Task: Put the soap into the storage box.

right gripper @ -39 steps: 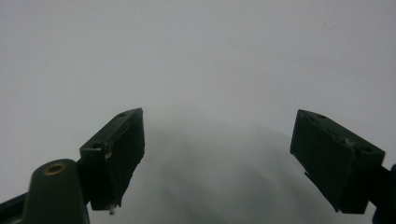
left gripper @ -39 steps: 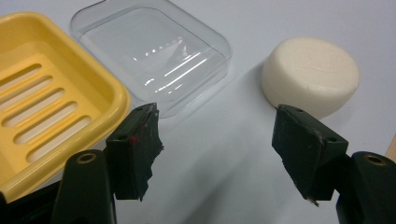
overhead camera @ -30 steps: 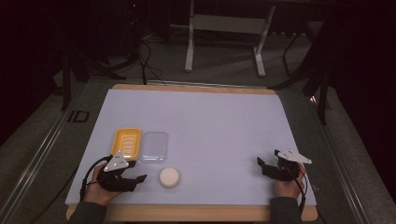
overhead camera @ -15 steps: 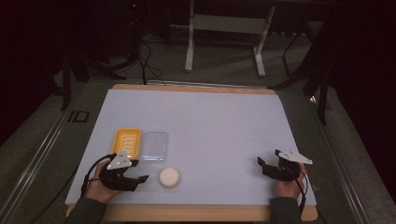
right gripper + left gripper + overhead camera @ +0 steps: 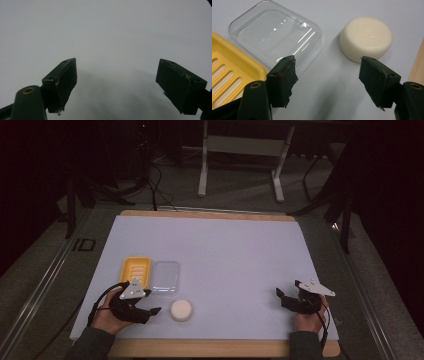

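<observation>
So nothing is packed yet, as far as I can tell. The counter point(image 5: 225, 250) has a pale mat over it, and all the stuff sits near the left front corner. The yellow tray point(image 5: 135, 270) lies flat with its slots up and nothing in it. The clear lid point(image 5: 165, 277) lies right beside it on the mat, off the tray, edges just about touching. The soap point(image 5: 181, 310), a round cream puck, sits on the mat by itself, a bit in front of the lid and apart from it.

Left gripper point(image 5: 155, 310) is low over the mat just beside the soap, pointing at it. Its jaws have just been opening a little, and in the left gripper view there's a clear gap with only mat between them; the soap point(image 5: 366, 39) lies just past the tips, off toward the right jaw. So it's released, gripping nothing.

Right gripper point(image 5: 279, 293) is parked well off near the right front edge, jaws spread, nothing in them.

My guess: grabbing the soap is the step in hand, and dropping it in the tray plus putting the lid on are all left to do.
</observation>
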Action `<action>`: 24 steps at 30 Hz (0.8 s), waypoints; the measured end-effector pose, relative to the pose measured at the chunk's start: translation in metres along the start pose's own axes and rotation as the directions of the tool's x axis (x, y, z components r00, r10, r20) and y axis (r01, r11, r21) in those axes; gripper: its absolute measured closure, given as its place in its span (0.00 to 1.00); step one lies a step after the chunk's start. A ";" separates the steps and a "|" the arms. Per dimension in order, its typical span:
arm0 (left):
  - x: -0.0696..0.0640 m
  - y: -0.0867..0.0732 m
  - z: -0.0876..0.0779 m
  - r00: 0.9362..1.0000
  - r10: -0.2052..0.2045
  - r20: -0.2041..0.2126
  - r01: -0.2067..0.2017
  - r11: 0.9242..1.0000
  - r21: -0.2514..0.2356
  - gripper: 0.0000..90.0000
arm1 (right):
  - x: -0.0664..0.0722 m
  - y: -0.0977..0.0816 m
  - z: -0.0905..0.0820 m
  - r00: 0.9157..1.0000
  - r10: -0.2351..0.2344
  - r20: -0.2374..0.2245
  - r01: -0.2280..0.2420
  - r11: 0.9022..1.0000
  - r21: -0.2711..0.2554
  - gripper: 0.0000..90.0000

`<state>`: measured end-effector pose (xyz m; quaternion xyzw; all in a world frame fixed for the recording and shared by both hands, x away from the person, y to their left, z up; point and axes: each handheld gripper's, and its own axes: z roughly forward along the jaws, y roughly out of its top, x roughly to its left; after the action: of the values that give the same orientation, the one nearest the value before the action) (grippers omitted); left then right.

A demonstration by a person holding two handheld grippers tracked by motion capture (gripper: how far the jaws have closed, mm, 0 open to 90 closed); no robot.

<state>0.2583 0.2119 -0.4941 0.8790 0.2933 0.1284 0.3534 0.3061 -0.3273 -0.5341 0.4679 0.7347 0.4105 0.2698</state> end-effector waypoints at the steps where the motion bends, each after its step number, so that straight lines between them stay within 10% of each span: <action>1: 0.000 0.001 0.000 1.000 0.004 0.004 -0.004 1.000 0.003 0.34 | 0.000 0.000 0.000 1.000 0.000 0.000 0.000 1.000 0.000 0.19; 24: 0.003 0.014 -0.004 0.999 0.031 0.026 -0.032 0.999 0.027 0.33 | 0.000 0.000 -0.001 1.000 0.005 0.004 -0.005 1.000 -0.009 0.19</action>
<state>0.2648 0.2079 -0.4809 0.8899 0.2765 0.1187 0.3429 0.3053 -0.3281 -0.5339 0.4693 0.7312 0.4136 0.2721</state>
